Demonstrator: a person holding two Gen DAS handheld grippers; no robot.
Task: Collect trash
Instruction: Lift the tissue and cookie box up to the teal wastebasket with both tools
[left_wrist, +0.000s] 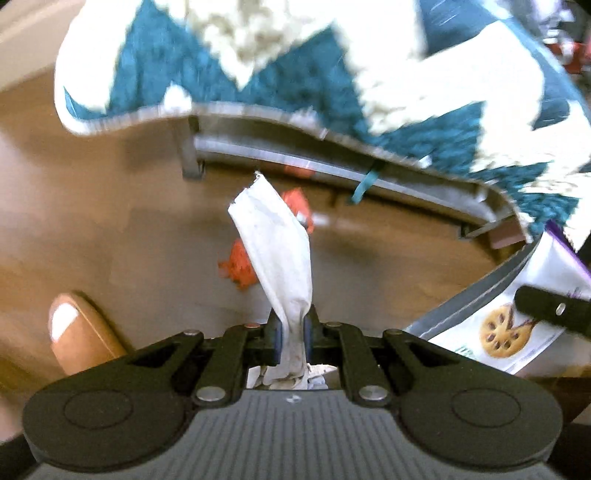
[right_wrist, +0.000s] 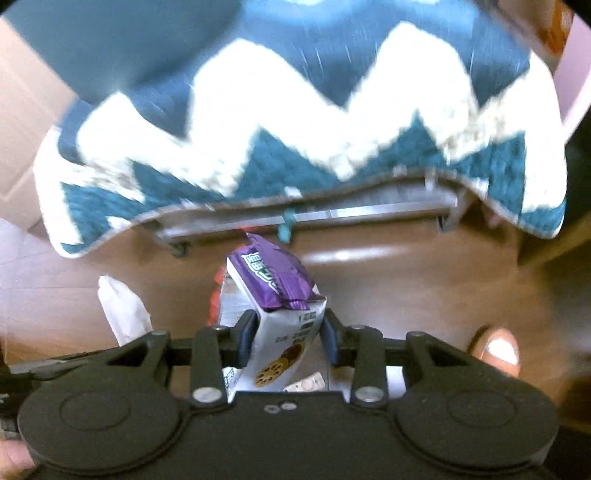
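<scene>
Black linkage plates fill the foot of each view, and beyond them 2 pairs of tongs each carry 1 piece of trash above a brown floor (left_wrist: 110, 229). Left tongs (left_wrist: 293, 334) are clamped together on a crumpled white wrapper (left_wrist: 277, 251), pinched at its narrow waist, its long free end standing out past the tips. Right tongs (right_wrist: 288, 334) are clamped on a cookie packet (right_wrist: 280, 325), white with a purple top, gripped low across its body.

Risks, as judged: the wrapper is thin and held at only 1 narrow fold, so a quick swing could pull it free. The packet is stiff but tilted between the pads, its heavier purple end overhanging forward; a jolt could let it pivot and slide out. Red scraps (left_wrist: 240, 266) lie on the floor beyond the left tongs and appear not yet gathered, so they could be missed. A blue-and-white zigzag blanket (right_wrist: 295, 110) hangs over a metal bed rail (right_wrist: 314, 214) ahead of both tongs and could snag either load.

View differences: only the left view shows the red scraps clearly, plus the packet's cookie print at its right edge. Only the right view shows the packet's purple top and how the pads sit on it. Each view shows a shoe (left_wrist: 79, 332) at its outer side. No bin appears in either.
</scene>
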